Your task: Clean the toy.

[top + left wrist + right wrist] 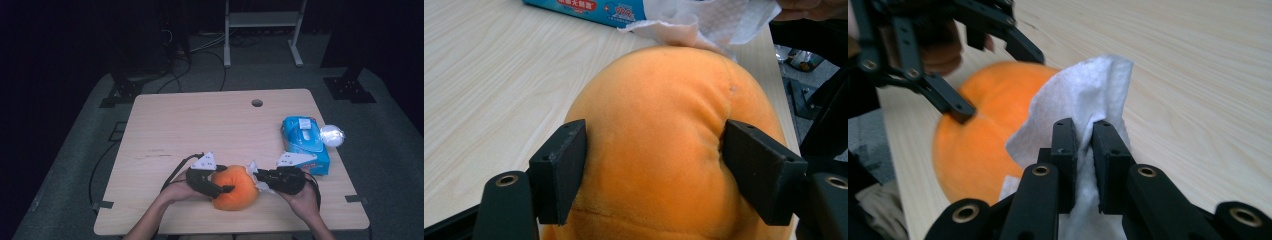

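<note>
On the left of the high view I see my left hand (176, 191) coming up from the table's near edge, with the left gripper (220, 190) lying nearly level and pointing right. Its two flat black jaws are clamped on the orange plush ball (235, 189), one on each flank. In the left gripper view the pads dig into the soft, velvety pile and pinch a deep crease into it beside the right-hand pad, so the round ball (659, 145) bulges up between them. It sits on the pale wood-grain table (200, 125), close to the near edge and about midway along it.

Just right of the ball, touching its upper side, is a white tissue (256, 175), thin, crumpled and faintly dimpled. The right gripper (262, 176) lies level too, pointing left toward the ball, with my right hand (302, 200) cupped under it. In the right gripper view its jaws are drawn nearly together, nipping a fold of the tissue (1088, 100), which stands up in a loose peak above them.

Farther right, near the table's right edge, lies a blue pack of tissues (305, 145), glossy and boxy, with a shiny round lump (332, 135) just beside it that I cannot identify.
</note>
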Motion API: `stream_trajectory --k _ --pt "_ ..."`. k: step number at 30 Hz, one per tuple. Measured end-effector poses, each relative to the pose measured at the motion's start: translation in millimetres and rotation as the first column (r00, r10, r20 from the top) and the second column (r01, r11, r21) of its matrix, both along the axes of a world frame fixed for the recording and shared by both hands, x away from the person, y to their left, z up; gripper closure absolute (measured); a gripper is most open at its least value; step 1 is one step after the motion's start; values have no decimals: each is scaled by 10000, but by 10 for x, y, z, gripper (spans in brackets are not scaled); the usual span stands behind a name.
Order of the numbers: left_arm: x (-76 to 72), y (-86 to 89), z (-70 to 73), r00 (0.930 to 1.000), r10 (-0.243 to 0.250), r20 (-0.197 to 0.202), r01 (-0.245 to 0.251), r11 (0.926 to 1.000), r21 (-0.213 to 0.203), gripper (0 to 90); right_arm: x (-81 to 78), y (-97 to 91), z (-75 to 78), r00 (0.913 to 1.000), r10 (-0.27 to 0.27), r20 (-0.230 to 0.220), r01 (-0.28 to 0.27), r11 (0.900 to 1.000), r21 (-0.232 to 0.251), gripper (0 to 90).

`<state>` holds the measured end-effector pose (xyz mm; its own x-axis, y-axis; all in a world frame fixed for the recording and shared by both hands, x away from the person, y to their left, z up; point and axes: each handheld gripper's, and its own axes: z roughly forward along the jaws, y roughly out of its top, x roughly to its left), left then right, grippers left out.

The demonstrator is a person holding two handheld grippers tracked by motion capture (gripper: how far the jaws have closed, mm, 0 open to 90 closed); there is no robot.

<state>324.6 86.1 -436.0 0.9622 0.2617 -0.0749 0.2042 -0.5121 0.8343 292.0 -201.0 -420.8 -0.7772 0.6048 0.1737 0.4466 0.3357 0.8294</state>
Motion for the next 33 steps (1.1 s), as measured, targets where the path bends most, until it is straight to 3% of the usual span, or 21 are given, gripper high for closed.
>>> stream_trajectory --k 5,7,10,12,15,17,19,21,24,26,30,32,33 --pt "-10 -17 -3 10000 -72 66 71 10000 26 265 45 -34 -106 9989 -231 -402 209 9983 -552 800" --pt "-13 -19 -2 9999 -80 61 80 10000 13 264 43 -48 -59 9993 -278 -257 270 9991 -318 800" --pt "-21 -32 0 9999 -100 104 100 9999 34 264 5 -1 39 10000 66 -58 -64 9993 360 798" --pt "-25 -33 5 9999 -121 117 120 9999 57 264 -28 74 57 9992 379 110 -382 9990 221 794" --pt "-15 -31 76 9996 -271 -20 271 9996 -86 233 -34 100 -4 9983 583 18 -583 9983 51 798" --pt "-8 -26 128 9995 -310 -94 309 9994 -165 152 -55 98 -19 9977 683 43 -681 9974 -233 800" --pt "10 -29 119 9999 -102 -125 100 9999 -102 104 -83 93 -23 9966 828 12 -826 9956 -450 801" --pt "34 -48 55 9992 -5 -393 4 10000 -11 76 -88 75 -12 9942 1068 -115 -1071 9937 -321 800" --pt "61 -72 -26 9969 24 -782 -27 10000 -30 76 -79 64 17 9944 1060 -37 -1060 9939 -304 797" --pt "66 -70 -50 9960 -106 -892 94 9999 -137 145 -47 37 39 9964 847 13 -847 9964 -44 790" --pt "28 -65 23 9998 -45 -180 44 10000 -19 365 7 29 11 9979 576 -313 -568 9981 238 786" --pt "-5 -68 92 9981 145 607 -127 9995 -294 399 0 12 62 9995 322 -46 -321 9991 264 787" --pt "-24 -78 132 9937 272 1090 -235 9991 -348 406 -9 1 103 9998 166 143 -171 9992 356 787"
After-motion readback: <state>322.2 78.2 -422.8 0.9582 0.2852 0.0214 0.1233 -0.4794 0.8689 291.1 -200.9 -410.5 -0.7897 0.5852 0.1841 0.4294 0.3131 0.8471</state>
